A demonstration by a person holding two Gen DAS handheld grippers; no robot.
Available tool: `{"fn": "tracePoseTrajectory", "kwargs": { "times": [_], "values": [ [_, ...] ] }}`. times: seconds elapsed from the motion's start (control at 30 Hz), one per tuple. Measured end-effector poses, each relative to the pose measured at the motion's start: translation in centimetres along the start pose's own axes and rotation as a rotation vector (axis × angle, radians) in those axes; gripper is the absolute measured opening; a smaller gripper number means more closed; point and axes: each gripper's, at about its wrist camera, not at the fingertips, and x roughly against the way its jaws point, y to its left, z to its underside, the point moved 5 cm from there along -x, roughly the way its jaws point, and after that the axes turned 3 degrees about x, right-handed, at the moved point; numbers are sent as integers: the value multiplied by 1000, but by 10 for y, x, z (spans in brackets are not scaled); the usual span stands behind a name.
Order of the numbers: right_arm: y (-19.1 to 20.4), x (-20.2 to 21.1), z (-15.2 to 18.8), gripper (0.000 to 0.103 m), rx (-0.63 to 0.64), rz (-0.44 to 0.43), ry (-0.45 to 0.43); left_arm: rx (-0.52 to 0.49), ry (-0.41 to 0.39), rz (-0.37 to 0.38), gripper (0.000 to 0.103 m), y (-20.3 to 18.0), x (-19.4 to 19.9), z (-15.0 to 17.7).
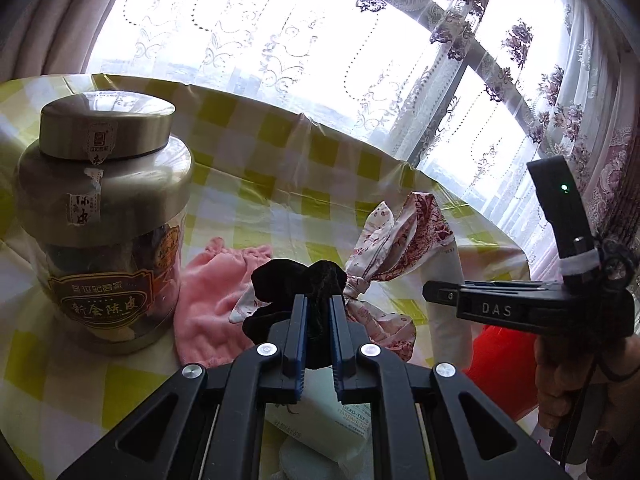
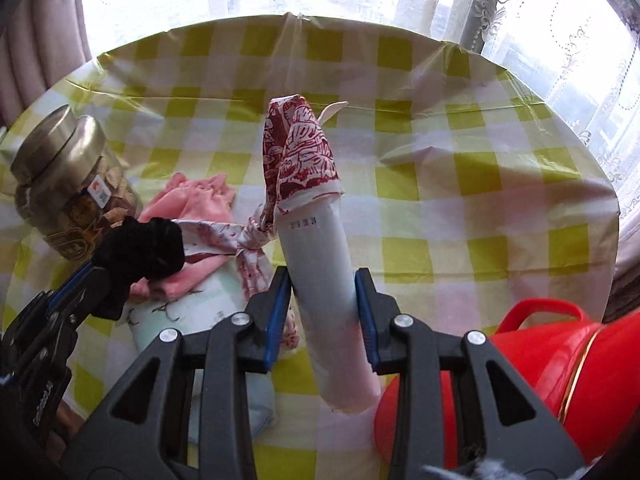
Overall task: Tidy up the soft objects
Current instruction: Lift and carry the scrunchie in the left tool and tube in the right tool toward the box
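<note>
1. So, table (image 2: 440,168) with yellow-and-white checked cloth sits by a window with lace curtain (image 1: 280,32).
2. Red plastic container (image 2: 580,360) at the table's near right edge, beside the right gripper.
3. Big jar (image 1: 104,220) with a metal lid stands upright on the left, labels on its front.
4. White tube (image 2: 324,288), tilted, held between the right gripper (image 2: 322,312) pads; tongs narrowed onto it, both pads touching its sides.
5. Red-patterned cloth (image 2: 300,152) caps the tube's top end and is knotted lower down, trailing toward the pile.
6. Pink cloth (image 1: 208,292) lies crumpled on the table just right of the jar.
7. Pale packet (image 2: 200,304) lies under the pink cloth, near edge.
8. Black scrunchie (image 1: 296,280) is pinched in the left gripper (image 1: 318,320), tongs nearly closed on it, held above the pink cloth.
</note>
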Motion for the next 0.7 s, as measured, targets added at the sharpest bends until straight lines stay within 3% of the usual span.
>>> {"fn": "tracePoseTrajectory", "kwargs": {
  "times": [0.37, 0.7],
  "values": [
    [20, 62, 68, 36, 100, -76, -140, -22, 13, 11, 11, -19, 21, 16],
    [27, 69, 129, 36, 176, -125, -33, 6, -43, 34, 11, -32, 80, 32]
  ]
}}
